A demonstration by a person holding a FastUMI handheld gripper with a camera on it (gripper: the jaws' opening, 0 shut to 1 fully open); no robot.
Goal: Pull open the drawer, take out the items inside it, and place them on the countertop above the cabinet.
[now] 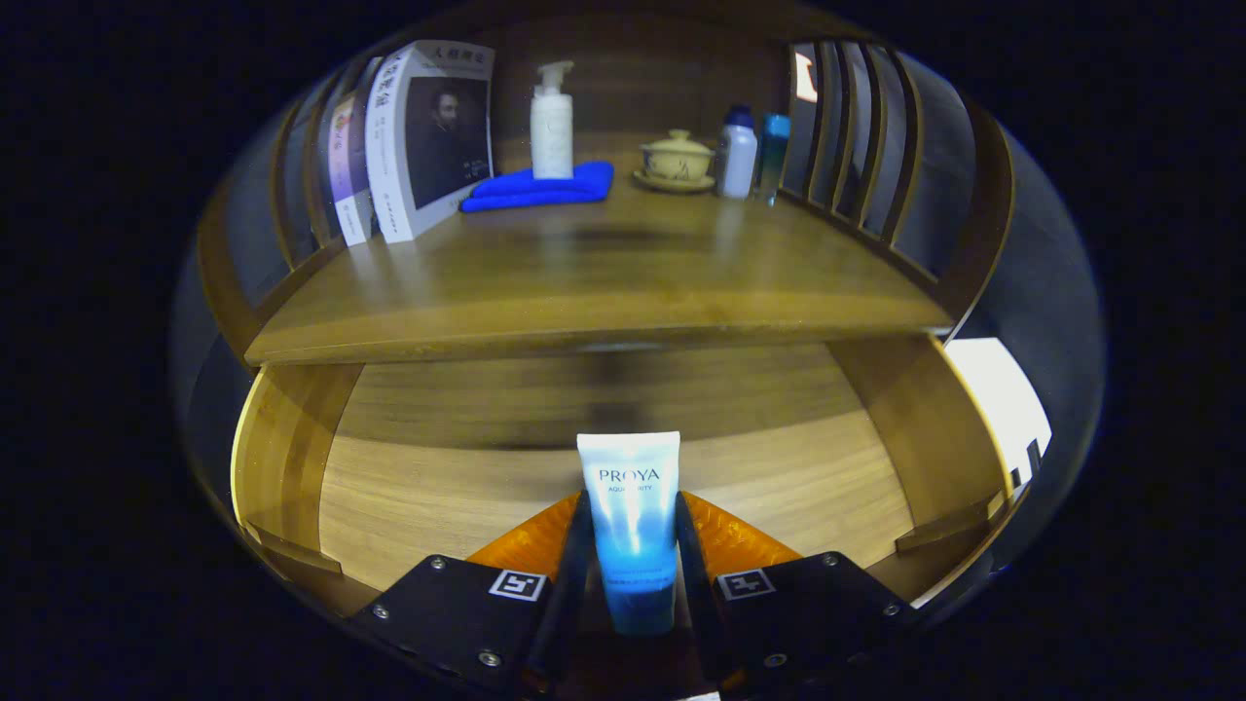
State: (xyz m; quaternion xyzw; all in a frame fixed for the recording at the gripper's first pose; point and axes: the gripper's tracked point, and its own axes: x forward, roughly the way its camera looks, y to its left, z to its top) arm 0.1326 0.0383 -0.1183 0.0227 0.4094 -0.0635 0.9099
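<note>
Tool point(631, 545) clenching tube point(631, 526) between its 2 fingers, hovering over open drawer point(292, 458) below desk point(584, 282).

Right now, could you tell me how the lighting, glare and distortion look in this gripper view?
In the gripper view, fisheye bends the countertop edge and the drawer walls into curves; glare streaks down the tube held between the tongs; the drawer's far wall looks smeared and shadowed; a bright patch beside the drawer's right wall is blown out.
</note>
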